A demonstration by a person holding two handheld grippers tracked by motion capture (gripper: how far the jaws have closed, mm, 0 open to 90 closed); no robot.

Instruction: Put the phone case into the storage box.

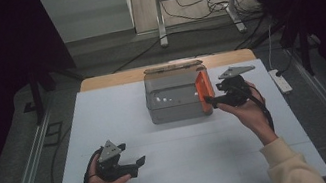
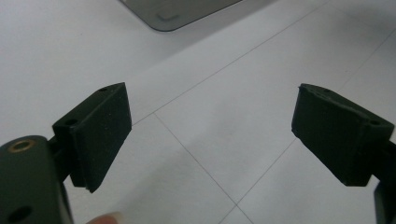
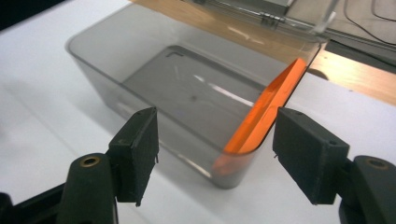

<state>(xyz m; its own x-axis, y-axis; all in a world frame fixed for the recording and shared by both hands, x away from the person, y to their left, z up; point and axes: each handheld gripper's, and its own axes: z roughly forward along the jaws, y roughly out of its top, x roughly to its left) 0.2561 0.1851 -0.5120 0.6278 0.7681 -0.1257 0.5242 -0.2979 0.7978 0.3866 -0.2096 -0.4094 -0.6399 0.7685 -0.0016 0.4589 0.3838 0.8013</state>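
Nearest to you, your left hand (image 1: 99,180) holds the left gripper (image 1: 133,166) low over the front part of the white table (image 1: 119,114), well apart from the box. Its jaws stand wide apart with nothing between them; in the left gripper view only bare table surface with thin seam lines lies between the two black pads (image 2: 100,133), and a corner of the grey box shows at the top edge.

Farther out on your right, your right hand (image 1: 247,107) carries the right gripper (image 1: 210,99) up against the right end of the clear grey plastic box (image 1: 173,105). Its jaws are apart and clamp nothing: in the right gripper view the near right corner of the box (image 3: 154,88) sits between and just beyond the pads (image 3: 140,149), with a gap on each side. An orange flap (image 1: 205,89) stands upright along the right end wall of the box; in the right gripper view the same orange flap (image 3: 266,112) rises just inside the right-hand pad, and whether they touch cannot be told.

The box stands at the middle of the table, towards its far edge, with its lid (image 1: 173,68) swung open at the back. Beyond it runs the wooden far edge (image 1: 113,79) of the table.
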